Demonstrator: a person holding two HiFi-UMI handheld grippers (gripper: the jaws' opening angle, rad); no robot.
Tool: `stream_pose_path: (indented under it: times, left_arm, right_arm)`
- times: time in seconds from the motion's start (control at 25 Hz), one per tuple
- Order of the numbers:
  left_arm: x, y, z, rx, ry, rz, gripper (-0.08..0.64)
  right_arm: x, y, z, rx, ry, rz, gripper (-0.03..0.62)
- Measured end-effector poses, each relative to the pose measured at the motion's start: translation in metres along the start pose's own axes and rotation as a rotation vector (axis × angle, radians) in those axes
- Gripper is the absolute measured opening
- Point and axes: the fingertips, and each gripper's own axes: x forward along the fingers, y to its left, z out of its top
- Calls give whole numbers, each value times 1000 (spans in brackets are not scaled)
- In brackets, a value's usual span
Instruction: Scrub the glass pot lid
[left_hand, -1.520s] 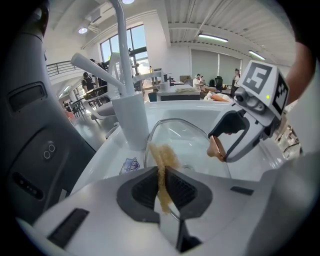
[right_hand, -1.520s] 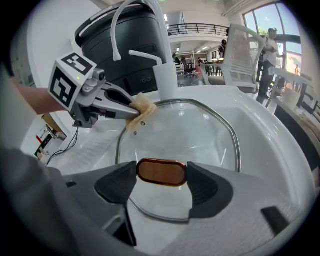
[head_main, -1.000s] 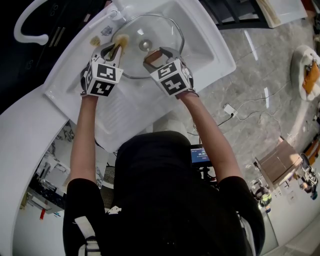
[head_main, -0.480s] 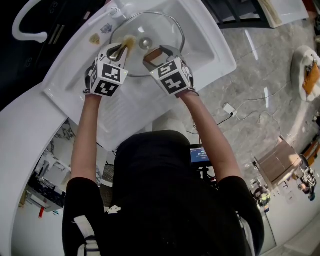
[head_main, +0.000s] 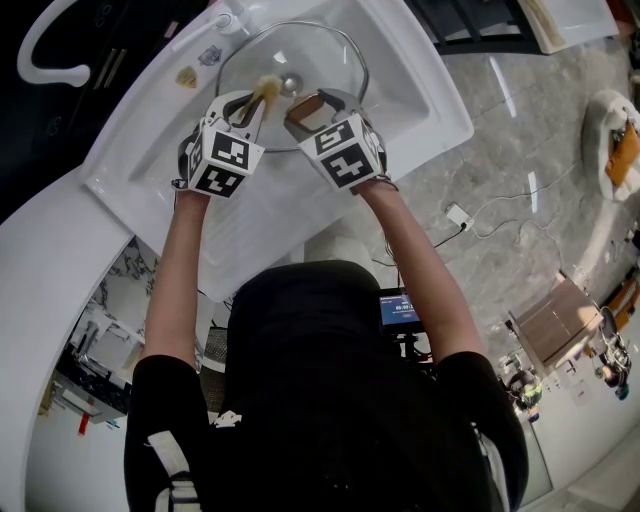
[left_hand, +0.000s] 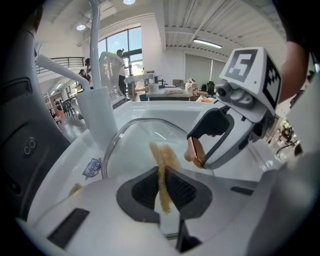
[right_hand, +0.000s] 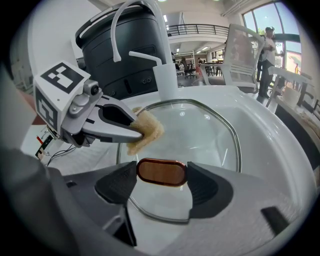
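White moulded sink (head_main: 395, 75) with a ridged draining board (head_main: 255, 215) takes up most of the surface in the head view, its basin at twelve o'clock. On the sink's rim, at ten o'clock from the basin, sits a small shield-shaped sticker (left_hand: 93, 167) with blue print too small to read.

Lying in the basin is the round clear glass pot lid (head_main: 320, 60), smooth and shiny, edged with a thin metal band.

Each gripper is a white plastic shell with dark ribbed pads and a cube of black-and-white square markers (head_main: 222, 155); the cubes carry patterns, not words.

At about eight o'clock on the lid, the left gripper (head_main: 255, 98) has its jaws pressed together on a tan, rough, fibrous scrub pad (left_hand: 162, 157). The pad's frayed end sticks out past the jaw tips and rests on the glass near the lid's middle.

At about five o'clock on the lid, the right gripper (right_hand: 161, 172) has its jaws clamped on the lid's copper-brown oval handle (right_hand: 161, 171), one pad against each end; the handle is glossy with a darker rim.
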Motion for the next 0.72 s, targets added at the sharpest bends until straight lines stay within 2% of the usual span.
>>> stream_pose_path:
  times: [0.24, 0.72]
  left_arm:
    - [4, -10, 0, 8, 2, -26, 25]
    - [6, -14, -1, -6, -6, -23, 25]
  right_arm:
    - [-1, 0, 0, 1, -1, 3, 307]
    - [-2, -1, -1, -2, -3, 2, 307]
